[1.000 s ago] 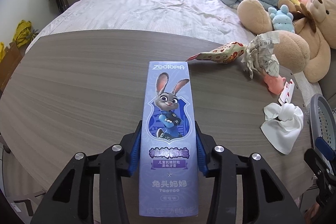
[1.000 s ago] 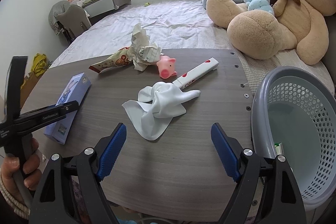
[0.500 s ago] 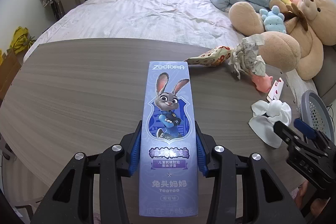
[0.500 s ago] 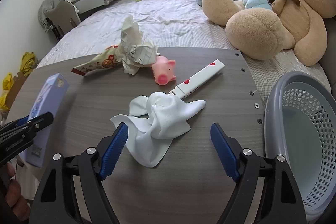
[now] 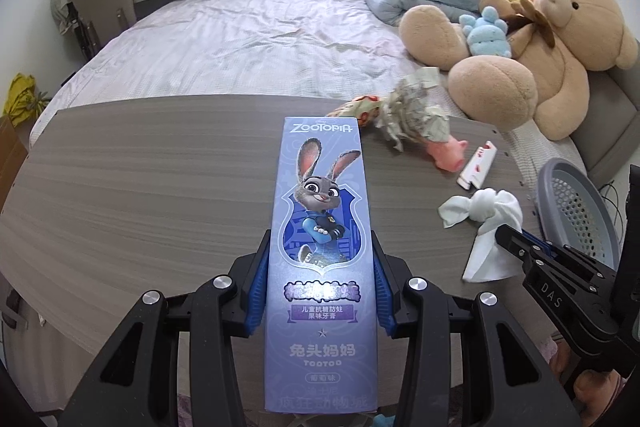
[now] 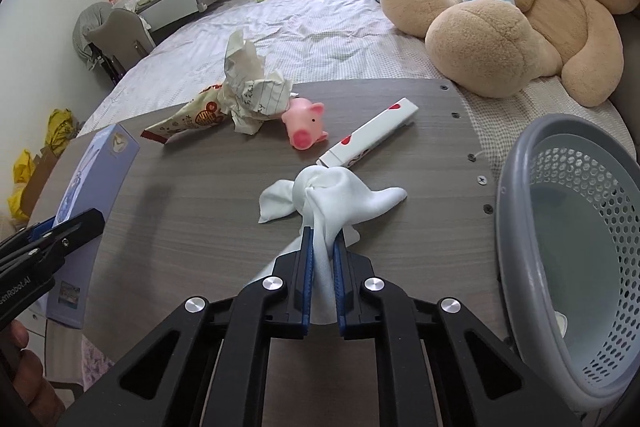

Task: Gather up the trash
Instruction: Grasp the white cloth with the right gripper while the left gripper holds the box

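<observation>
My left gripper (image 5: pixel 320 247) is shut on a purple Zootopia toothpaste box (image 5: pixel 322 227) and holds it above the wooden table (image 5: pixel 160 187). The box also shows in the right wrist view (image 6: pixel 92 187). My right gripper (image 6: pixel 323 239) is shut on a white cloth (image 6: pixel 332 195) lying on the table, also seen in the left wrist view (image 5: pixel 486 223). A grey mesh basket (image 6: pixel 520 227) stands at the table's right edge. A crumpled paper (image 6: pixel 248 87), a snack wrapper (image 6: pixel 192 115) and a white red-heart box (image 6: pixel 372 135) lie further back.
A pink toy pig (image 6: pixel 306 125) sits among the trash. Behind the table is a bed (image 5: pixel 260 39) with a big teddy bear (image 5: pixel 540 47) and pillows. A grey chair (image 5: pixel 104 3) stands at the far left.
My right gripper moved forward and closed on the white cloth. My left gripper lifted the toothpaste box higher and drew back from the table.
</observation>
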A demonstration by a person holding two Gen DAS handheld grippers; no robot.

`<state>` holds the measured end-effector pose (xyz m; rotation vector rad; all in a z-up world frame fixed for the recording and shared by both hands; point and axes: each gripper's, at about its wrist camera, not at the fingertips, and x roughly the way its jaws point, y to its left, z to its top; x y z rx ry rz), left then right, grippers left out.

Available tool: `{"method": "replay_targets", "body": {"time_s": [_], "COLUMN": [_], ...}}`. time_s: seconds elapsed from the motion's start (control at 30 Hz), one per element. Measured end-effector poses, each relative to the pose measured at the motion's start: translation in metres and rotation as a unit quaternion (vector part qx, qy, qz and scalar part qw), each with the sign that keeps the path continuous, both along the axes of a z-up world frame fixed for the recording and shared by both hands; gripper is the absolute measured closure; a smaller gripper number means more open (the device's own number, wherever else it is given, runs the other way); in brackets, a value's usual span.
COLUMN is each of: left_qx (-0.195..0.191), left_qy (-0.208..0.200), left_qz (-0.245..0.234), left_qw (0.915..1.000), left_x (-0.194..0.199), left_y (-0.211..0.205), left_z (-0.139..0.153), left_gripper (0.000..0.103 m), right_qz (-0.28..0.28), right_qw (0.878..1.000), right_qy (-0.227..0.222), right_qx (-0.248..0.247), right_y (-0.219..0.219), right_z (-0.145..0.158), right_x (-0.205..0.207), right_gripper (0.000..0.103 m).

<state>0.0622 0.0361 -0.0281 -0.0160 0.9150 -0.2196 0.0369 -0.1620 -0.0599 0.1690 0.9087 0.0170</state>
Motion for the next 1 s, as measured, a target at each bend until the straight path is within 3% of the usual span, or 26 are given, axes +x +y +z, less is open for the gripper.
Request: {"method": "replay_targets", "body": {"time_s": [0.33,0.7,0.77,0.8,0.83,1.0], "left_qx": [-0.004,0.005,0.006,0.006,0.005,0.004], "left_qy": [-0.007,-0.008,-0.009,-0.011,-0.011,-0.01], "left_qz": [-0.038,-0.048,-0.048,-0.048,-0.047,-0.046], "left_qw": [0.9992,0.9988,0.9988,0.9988,0.9988,0.9989], "left_x": [-0.009,-0.013,-0.013,-0.013,-0.013,-0.013], "left_y": [-0.033,-0.047,-0.045,-0.045,-0.043,-0.041], "left_z": [0.012,0.013,0.014,0.014,0.014,0.013], "left_gripper": [0.06,0.06,0.06,0.06,0.06,0.06], "right_qz": [-0.024,0.006,0.017,0.02,0.018,0.003], "right_qw": [0.999,1.0,0.999,1.0,1.0,1.0], "right_qy": [-0.035,0.012,0.016,0.012,0.003,-0.024], "right_qx": [0.02,0.027,0.022,0.021,0.018,0.005], "right_y": [-0.03,-0.023,-0.017,-0.016,-0.016,-0.023], "right_z": [0.02,-0.003,-0.005,-0.005,-0.002,0.012], "right_x": [-0.027,-0.034,-0.038,-0.04,-0.044,-0.046], "right_gripper": [0.095,0.094,0.078,0.062,0.053,0.053]}}
